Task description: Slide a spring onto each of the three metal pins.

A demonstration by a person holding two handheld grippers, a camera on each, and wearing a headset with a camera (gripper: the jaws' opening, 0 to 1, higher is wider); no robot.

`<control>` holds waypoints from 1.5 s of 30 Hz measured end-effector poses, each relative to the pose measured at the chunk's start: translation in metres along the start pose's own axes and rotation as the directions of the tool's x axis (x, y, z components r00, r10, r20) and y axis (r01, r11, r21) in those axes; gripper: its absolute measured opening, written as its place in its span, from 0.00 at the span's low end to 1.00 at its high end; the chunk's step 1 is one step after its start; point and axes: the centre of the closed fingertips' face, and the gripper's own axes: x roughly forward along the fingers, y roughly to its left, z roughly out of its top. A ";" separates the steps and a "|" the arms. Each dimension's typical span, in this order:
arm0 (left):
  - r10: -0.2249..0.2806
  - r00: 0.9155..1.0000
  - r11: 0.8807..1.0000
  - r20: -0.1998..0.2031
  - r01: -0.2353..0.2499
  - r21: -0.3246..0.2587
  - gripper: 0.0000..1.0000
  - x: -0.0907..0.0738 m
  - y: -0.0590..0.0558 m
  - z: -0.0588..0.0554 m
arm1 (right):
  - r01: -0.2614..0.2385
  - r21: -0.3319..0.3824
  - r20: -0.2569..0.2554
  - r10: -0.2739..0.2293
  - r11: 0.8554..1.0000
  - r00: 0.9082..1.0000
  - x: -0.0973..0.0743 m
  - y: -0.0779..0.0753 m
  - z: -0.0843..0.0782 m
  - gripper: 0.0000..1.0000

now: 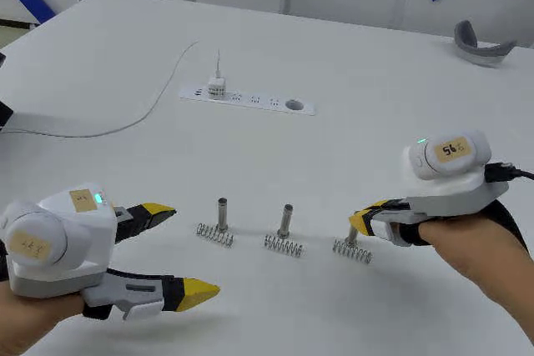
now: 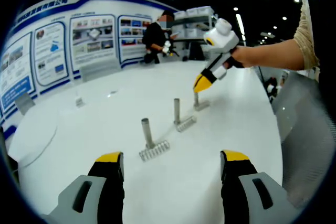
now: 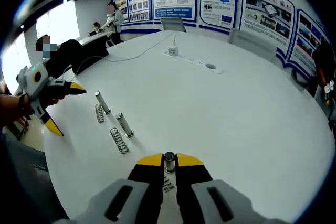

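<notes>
We see three metal pins standing upright in a row on the white table (image 1: 375, 122): the left pin (image 1: 223, 213), the middle pin (image 1: 286, 220) and the right pin (image 3: 169, 158). Each one has its spring lying flat on the table just beside its foot: the left spring (image 1: 214, 234), the middle spring (image 1: 284, 246) and the right spring (image 1: 351, 251); no spring is on a pin, so we judge the task to be at its very start.

The right gripper (image 1: 360, 221) has its jaws clenched on the top of the right pin; in the right gripper view the pin head sits between the two yellow tips, with the right spring on the table just under them. We think the pin is held either to steady it or to lift it so that the spring can go over it; which of the two, we cannot tell.

The left gripper (image 1: 179, 249) hangs released, its jaws wide apart and holding nothing, near the left pin; it points toward the row, which places it well for taking a spring. Each spring lies on its side, so it must be picked by its coils and turned upright before it can slide down; such a thin spring may slip or bend if pinched hard.

A power strip (image 1: 247, 100) lies well behind the row, out of the way.
</notes>
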 end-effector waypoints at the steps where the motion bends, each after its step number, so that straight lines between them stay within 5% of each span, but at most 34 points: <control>1: 0.000 1.000 1.000 0.000 0.000 0.001 0.76 0.000 0.000 0.000 | -0.001 0.002 0.001 0.001 1.000 1.000 0.000 0.000 0.000 0.09; 34: 0.004 1.000 1.000 0.000 -0.004 -0.001 0.76 0.001 -0.003 0.001 | -0.008 -0.038 0.073 0.010 0.999 0.997 -0.018 -0.006 0.007 0.16; 45: 0.004 1.000 1.000 0.001 -0.004 -0.002 0.76 0.002 -0.002 0.002 | -0.073 -0.122 0.054 0.081 0.990 0.995 -0.020 -0.006 -0.011 0.17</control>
